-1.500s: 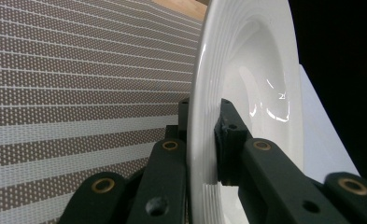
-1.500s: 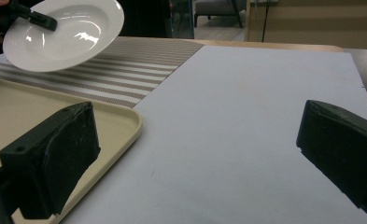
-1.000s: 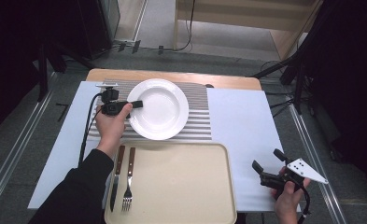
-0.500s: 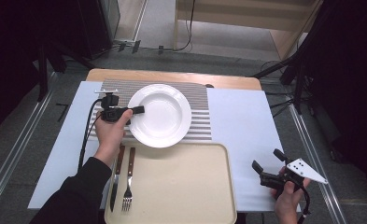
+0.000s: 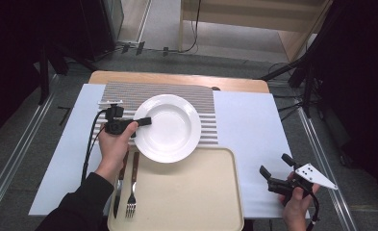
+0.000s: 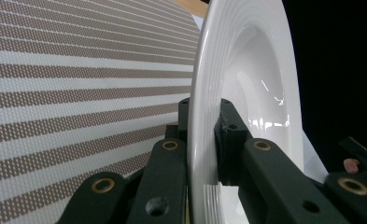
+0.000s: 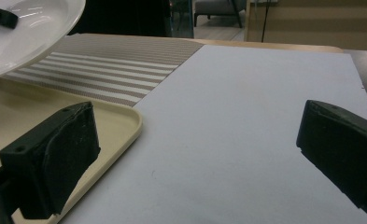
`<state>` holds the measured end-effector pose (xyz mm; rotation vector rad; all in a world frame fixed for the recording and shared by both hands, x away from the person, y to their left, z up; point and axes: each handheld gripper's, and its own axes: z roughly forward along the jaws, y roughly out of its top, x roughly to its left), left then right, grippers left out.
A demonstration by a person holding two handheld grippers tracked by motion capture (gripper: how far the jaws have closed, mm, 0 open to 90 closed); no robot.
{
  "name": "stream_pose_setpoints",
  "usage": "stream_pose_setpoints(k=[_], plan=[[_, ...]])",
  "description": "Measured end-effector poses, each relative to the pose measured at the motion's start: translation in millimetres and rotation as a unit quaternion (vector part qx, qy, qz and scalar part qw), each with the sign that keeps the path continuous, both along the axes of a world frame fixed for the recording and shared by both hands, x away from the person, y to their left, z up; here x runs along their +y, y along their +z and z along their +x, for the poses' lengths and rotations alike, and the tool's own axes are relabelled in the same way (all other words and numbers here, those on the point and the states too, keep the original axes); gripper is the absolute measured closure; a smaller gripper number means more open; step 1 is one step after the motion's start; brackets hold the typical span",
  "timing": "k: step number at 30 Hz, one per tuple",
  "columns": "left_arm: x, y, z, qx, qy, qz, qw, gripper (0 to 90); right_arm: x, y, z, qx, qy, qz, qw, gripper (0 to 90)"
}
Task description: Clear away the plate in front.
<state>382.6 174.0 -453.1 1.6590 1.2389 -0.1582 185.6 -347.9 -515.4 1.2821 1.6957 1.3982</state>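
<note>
2 handheld grippers work a set table. The left gripper [image 5: 137, 126] pinches the left rim of a white plate [image 5: 170, 127], 1 black jaw lying on top of the rim and the other under it; in the left gripper view the rim [image 6: 201, 116] runs edge-on between the 2 pads, which press on it from both sides. The plate hangs partly over the brown-and-white striped placemat [image 5: 206, 98], and its near edge overlaps the far edge of the beige tray [image 5: 191, 197]. In the right gripper view the plate [image 7: 27, 35] shows raised above the tray [image 7: 118, 123], with the placemat [image 7: 111, 60] behind it. A knife [image 5: 119, 185] and a fork [image 5: 132, 187] lie side by side on the tray's left part, just beside the person's left wrist. The right gripper [image 5: 277, 169] is held at the table's near right corner, over the pale blue table cover [image 5: 249, 130] and well apart from the plate; its jaws stand spread wide with nothing between them. A black cable [image 5: 91, 149] trails from the left gripper along the person's dark sleeve.
</note>
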Motion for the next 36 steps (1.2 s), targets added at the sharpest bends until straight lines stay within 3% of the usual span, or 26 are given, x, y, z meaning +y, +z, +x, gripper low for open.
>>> stream_pose_setpoints(k=[36], plan=[[-9.6, -4.5, -63.9, -0.007, -0.055, -0.022, 0.9982, 81.3, 0.4, 0.2, -0.6, -0.001, 0.000, -0.001, 1.0000, 0.0]])
